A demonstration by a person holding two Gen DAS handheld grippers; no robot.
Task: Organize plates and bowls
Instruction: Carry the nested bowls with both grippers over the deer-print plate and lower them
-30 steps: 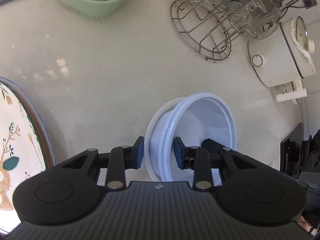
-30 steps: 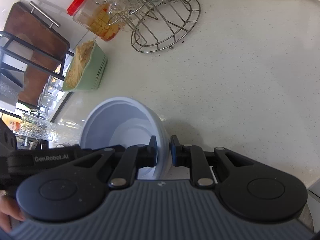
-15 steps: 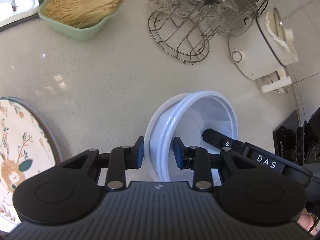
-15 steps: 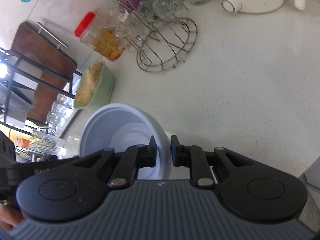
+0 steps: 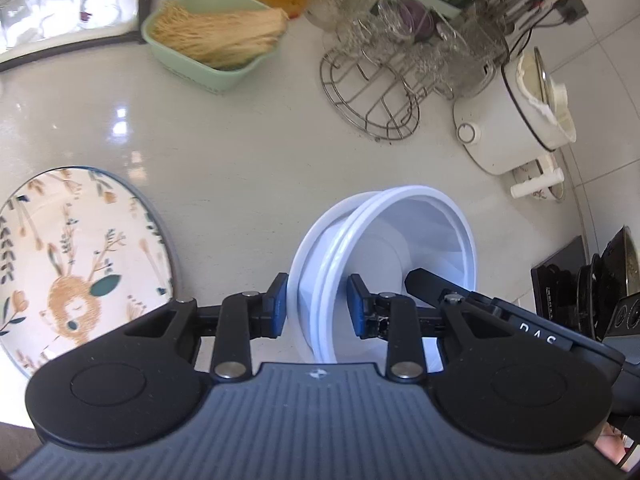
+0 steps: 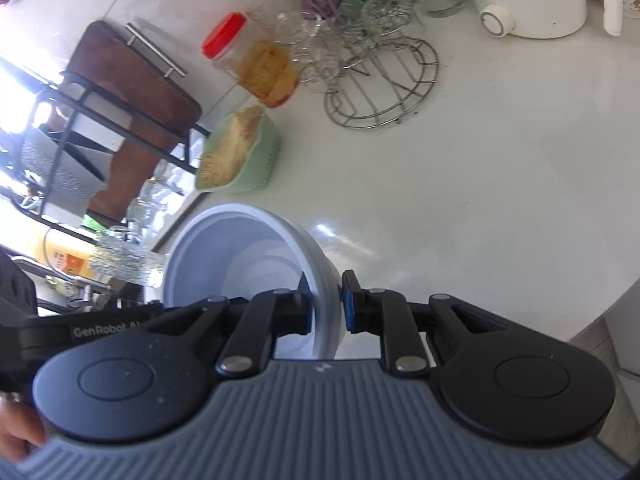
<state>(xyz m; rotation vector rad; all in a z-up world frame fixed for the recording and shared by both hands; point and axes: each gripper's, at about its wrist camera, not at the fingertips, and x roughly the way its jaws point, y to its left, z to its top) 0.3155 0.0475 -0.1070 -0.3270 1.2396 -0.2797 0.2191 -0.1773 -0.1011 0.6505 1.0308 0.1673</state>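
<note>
Two nested white bowls (image 5: 400, 240) hang tilted above the pale countertop (image 5: 240, 160). My left gripper (image 5: 318, 306) is shut on their near rims, one blue pad outside and one inside. From the right, a finger (image 5: 436, 286) of my right gripper reaches into the bowls. In the right wrist view the same bowls (image 6: 240, 252) open to the left, and my right gripper (image 6: 326, 306) is shut on their wall. A round plate (image 5: 72, 248) with a rabbit and leaf pattern lies flat on the counter at the left.
A green basket of dry noodles (image 5: 212, 44) and a wire rack of glasses (image 5: 380, 96) stand at the back. A white cooker (image 5: 516, 120) is at the right, with a red-lidded jar (image 6: 248, 60) and a black shelf frame (image 6: 80, 120) beyond.
Both grippers have risen with the bowls, so the counter looks farther off. More of the patterned plate, the basket and the rack has come into view.
</note>
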